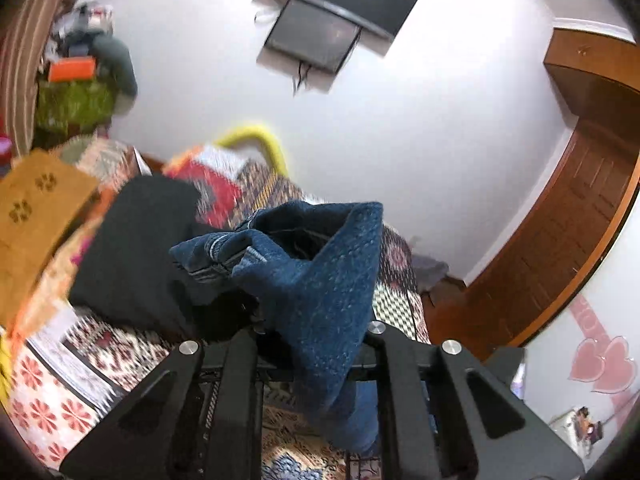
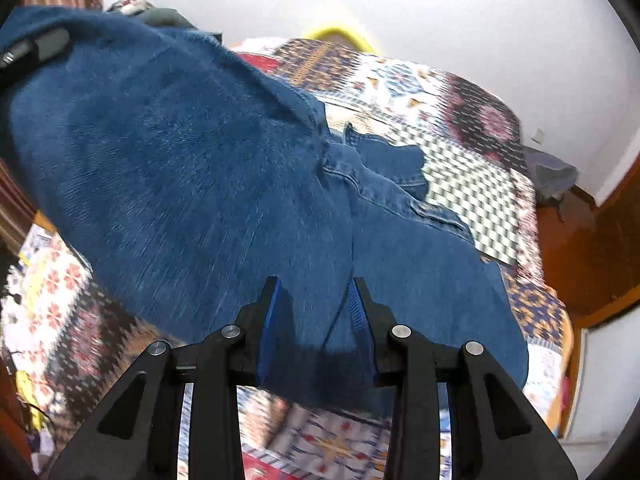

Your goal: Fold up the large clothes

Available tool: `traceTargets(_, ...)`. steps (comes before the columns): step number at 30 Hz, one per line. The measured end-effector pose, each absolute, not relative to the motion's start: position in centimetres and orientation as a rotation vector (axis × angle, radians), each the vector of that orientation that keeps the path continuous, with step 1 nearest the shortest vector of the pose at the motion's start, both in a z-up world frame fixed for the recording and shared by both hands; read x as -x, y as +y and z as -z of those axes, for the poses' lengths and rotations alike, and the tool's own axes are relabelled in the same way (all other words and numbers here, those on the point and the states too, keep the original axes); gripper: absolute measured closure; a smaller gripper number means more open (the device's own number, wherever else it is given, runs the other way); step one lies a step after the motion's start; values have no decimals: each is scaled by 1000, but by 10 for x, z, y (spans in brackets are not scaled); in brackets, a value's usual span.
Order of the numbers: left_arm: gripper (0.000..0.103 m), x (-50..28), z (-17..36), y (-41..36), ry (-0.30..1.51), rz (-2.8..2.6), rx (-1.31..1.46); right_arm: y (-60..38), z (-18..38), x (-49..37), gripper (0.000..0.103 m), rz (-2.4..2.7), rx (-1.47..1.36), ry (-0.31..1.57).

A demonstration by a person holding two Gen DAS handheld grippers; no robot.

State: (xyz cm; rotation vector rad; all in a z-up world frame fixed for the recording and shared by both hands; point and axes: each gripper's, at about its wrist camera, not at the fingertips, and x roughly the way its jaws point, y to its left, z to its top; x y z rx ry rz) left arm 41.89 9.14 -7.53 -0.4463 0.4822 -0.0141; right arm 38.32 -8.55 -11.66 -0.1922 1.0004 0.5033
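Blue denim jeans (image 2: 208, 168) lifted off the patterned bed quilt (image 2: 460, 128), filling the centre and left of the right wrist view. Right tongs (image 2: 316, 300) at lower centre, jaws parted, blue pads (image 2: 268, 332) showing, denim draped between and over them; whether they pinch it I cannot tell. Left tongs (image 1: 312, 336) at lower centre of the left view: jeans (image 1: 316, 272) bunch up from between the jaws and hang down through them, grip looks clenched on the cloth. Black garment (image 1: 136, 248) lies on the quilt (image 1: 64, 396) at left. Wall TV (image 1: 340, 20) at top.
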Motion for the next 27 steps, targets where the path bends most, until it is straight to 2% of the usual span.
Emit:
traceTargets(4, 90, -415, 74, 95, 471, -35, 359, -55, 138, -385, 64, -619, 131, 1063)
traceTargets(9, 90, -420, 105, 91, 557, -72, 290, -24, 180, -384, 63, -666, 177, 1153)
traceTargets(12, 90, -420, 114, 79, 566, -87, 221, -32, 189, -391, 63, -693, 109, 1224)
traceTargets(15, 90, -421, 114, 60, 566, -54, 168, -64, 182, -394, 63, -686, 17, 1238)
traceTargets(20, 90, -437, 111, 19, 582, 34, 114, -137, 153, -378, 63, -546, 41, 1105)
traceTargets(27, 90, -470, 127, -80, 677, 271, 65, -234, 138, -359, 63, -331, 9, 1042)
